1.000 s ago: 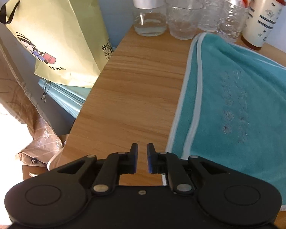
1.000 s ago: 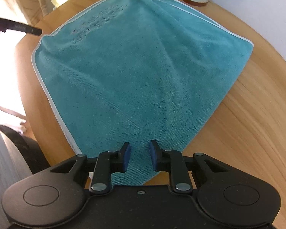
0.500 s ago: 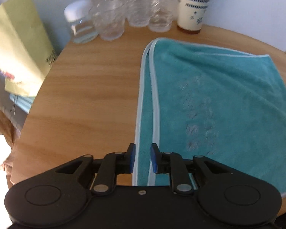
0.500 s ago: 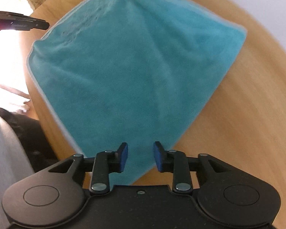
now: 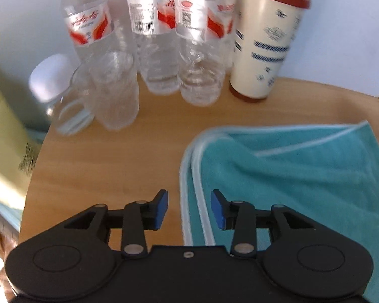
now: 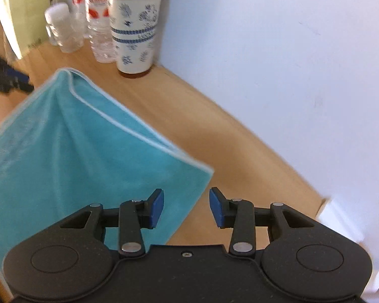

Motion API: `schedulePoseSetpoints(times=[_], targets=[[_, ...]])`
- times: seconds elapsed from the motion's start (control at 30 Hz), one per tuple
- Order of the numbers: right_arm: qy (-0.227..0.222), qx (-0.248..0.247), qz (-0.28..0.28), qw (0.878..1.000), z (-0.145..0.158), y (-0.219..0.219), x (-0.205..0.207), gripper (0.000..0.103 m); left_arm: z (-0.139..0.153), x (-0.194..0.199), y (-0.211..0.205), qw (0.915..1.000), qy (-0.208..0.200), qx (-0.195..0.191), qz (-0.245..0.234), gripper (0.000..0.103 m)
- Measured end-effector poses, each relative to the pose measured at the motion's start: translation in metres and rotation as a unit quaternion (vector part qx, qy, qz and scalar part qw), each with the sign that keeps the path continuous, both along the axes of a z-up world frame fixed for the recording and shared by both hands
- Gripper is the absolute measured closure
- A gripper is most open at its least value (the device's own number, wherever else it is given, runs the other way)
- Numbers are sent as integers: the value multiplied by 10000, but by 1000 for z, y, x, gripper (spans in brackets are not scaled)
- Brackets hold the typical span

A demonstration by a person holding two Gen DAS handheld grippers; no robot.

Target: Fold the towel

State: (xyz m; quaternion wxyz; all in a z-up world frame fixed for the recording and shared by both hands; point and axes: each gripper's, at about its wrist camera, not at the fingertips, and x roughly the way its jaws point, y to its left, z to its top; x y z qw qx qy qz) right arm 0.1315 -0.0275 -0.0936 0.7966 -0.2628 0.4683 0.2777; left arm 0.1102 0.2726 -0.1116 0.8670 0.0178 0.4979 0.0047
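ok, both claws spread wide, empty. left gripper point(image 5: 189, 208) straddles the towel point(image 5: 290, 176) left hem, which runs near-to-far; right gripper point(image 6: 186, 208) hovers at its right corner.

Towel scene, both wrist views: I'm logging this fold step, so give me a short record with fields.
towel: teal terry towel with pale trim, lying folded double on the table, two edges stacked
surface: round wooden table
left gripper: open, astride the towel's left edge
right gripper: open, over the towel's right corner
behind towel: clear plastic water bottles, cream tumbler with red lid
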Motion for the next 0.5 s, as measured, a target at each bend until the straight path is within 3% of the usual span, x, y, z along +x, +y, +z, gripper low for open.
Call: schedulePoseSetpoints(times=[0.2, 0.3, 0.4, 0.5], targets=[[225, -187, 388, 9988, -19, 16, 26, 58, -12, 29, -8, 9980, 145, 105, -612, 63], [93, -427, 706, 9965, -22, 16, 26, 58, -20, 40, -15, 9969, 158, 225, -733, 60], [-27, -576, 1082, 9925, -25, 23, 26, 58, -24, 46, -13, 9970, 166, 88, -752, 61], [219, -706, 1199, 9900, -33, 27, 39, 58, -26, 51, -16, 9959, 131, 20, -891, 62]])
